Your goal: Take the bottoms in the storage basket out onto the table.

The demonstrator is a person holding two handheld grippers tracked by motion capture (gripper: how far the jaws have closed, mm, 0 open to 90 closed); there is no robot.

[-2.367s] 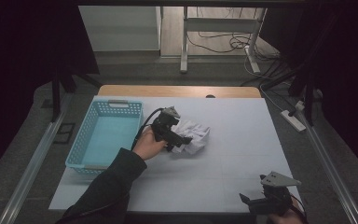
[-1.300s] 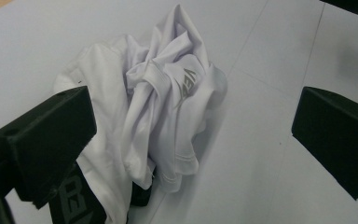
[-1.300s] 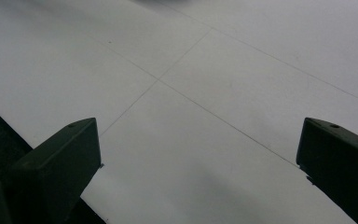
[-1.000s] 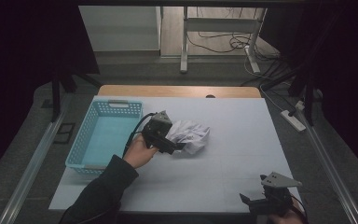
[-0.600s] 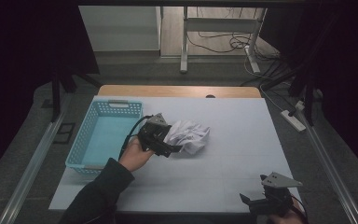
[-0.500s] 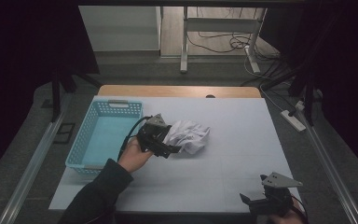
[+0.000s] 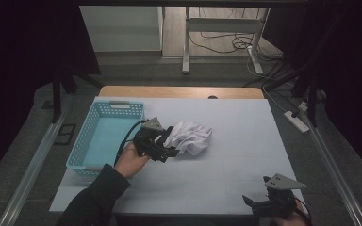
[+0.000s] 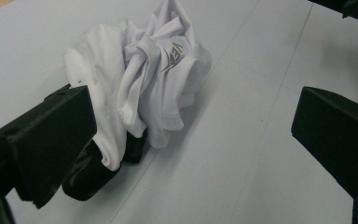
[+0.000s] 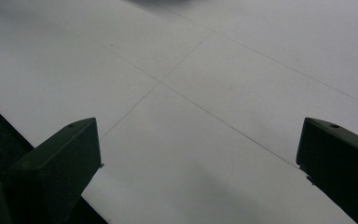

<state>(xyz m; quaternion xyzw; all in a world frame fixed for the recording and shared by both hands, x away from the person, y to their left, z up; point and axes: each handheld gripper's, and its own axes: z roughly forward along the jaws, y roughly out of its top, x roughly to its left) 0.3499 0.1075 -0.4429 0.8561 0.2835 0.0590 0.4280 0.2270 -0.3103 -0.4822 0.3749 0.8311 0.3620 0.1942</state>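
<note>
blue basket, white table, power strip

The left hand-held gripper apparently dragged the white shirt leftward.

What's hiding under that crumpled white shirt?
A black thing pokes out from beneath the white shirt near the left claw. The shirt covers most of it, so what it is cannot be told.

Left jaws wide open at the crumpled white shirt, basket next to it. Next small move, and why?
Probably ease the left gripper forward and shut on the shirt: its jaws stand open, the bunched cloth lies just ahead and partly beside one jaw, ungripped, and the basket waits alongside.
</note>
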